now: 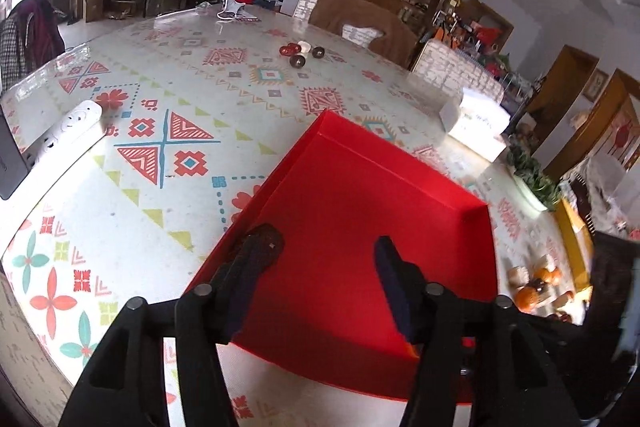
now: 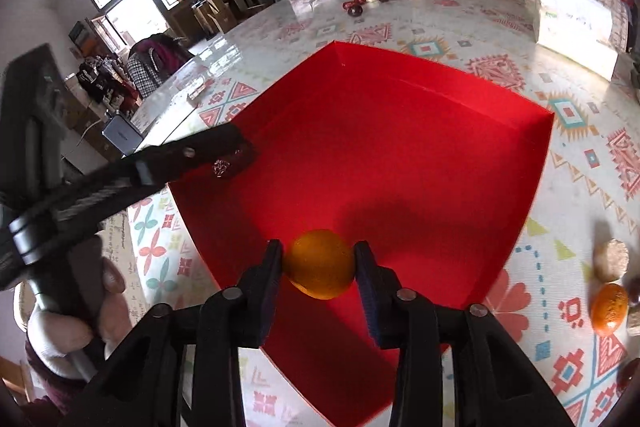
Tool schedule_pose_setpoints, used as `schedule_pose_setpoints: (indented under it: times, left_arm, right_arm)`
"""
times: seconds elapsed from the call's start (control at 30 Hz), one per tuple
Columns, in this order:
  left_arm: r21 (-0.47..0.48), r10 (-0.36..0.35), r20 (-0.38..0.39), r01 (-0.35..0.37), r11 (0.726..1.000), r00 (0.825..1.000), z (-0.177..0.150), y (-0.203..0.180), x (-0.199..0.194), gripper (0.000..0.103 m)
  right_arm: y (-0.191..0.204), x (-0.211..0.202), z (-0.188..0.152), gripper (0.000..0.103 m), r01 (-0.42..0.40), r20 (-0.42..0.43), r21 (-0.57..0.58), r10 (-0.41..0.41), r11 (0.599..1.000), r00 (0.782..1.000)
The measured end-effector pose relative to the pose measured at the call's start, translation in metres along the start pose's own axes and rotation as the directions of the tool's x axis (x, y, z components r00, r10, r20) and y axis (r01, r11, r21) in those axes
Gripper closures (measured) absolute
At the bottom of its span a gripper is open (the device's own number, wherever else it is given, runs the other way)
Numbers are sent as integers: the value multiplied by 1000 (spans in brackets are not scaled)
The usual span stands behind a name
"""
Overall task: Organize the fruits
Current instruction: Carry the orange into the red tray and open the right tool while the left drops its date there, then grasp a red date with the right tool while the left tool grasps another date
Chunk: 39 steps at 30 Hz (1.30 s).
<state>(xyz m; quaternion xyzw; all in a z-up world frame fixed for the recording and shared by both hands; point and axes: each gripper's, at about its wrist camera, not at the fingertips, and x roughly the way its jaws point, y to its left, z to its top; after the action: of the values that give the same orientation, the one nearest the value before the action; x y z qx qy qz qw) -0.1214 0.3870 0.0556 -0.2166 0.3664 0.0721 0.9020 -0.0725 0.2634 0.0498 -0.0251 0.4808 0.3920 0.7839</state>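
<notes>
A red open box (image 1: 360, 211) lies on the patterned table; it also shows in the right wrist view (image 2: 400, 147). My right gripper (image 2: 319, 263) is shut on an orange (image 2: 320, 263) and holds it over the box's near corner. My left gripper (image 1: 328, 251) is open and empty above the box's left side; it shows in the right wrist view (image 2: 224, 155) reaching over the box's left wall. Other oranges (image 1: 532, 291) and pale round pieces lie on the table right of the box, as another orange (image 2: 609, 309) does in the right wrist view.
Small dark red and white round items (image 1: 300, 53) lie at the far side of the table. A white box (image 1: 476, 123) stands at the right edge, a white power strip (image 1: 68, 127) at the left. Chairs stand behind the table.
</notes>
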Motion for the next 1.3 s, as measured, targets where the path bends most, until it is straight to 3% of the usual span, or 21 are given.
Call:
schedule_pose_setpoints:
  times: [0.1,0.23,0.4,0.63,0.77,0.87,0.93,1.1,1.3]
  left_arm:
    - [-22,-25,7,25,999,1000,1,0,-6,38]
    - [-31,-39,23,40,999,999,-1,-8,-19,38]
    - [12,-72,44,71,997,996,-5,-36,-35,30]
    - [130,-146,1,145,981,989,-17,-99,-33,28]
    - [192,-180,-61,189,963,982,-33,-138,-18,28]
    - [227,-198,-123,222,948,973,-48,-168,-3,28]
    - [260,-211,-170,250,933,963,-63,-191,7,28]
    - [356,-237,-259,320,878,936,-97,-239,25,28]
    - [436,-215,-319,344,832,923,-126,-278,46,28]
  right_arm:
    - [-1,0,-2,51,-5,13,11,5,1000,1000]
    - [-4,-17,-1,51,-8,60,25,6,1000,998]
    - [-31,-72,-13,51,13,160,78,-25,997,987]
    - [-118,-183,-59,40,113,312,280,-202,953,928]
    - [-169,-220,-98,40,185,295,393,-314,901,902]
    - [-199,-223,-126,40,210,239,457,-347,864,907]
    - [-212,-217,-141,50,226,204,481,-358,847,911]
    - [-228,-206,-153,58,240,178,473,-359,848,916]
    - [-238,-187,-158,59,227,160,448,-327,865,931]
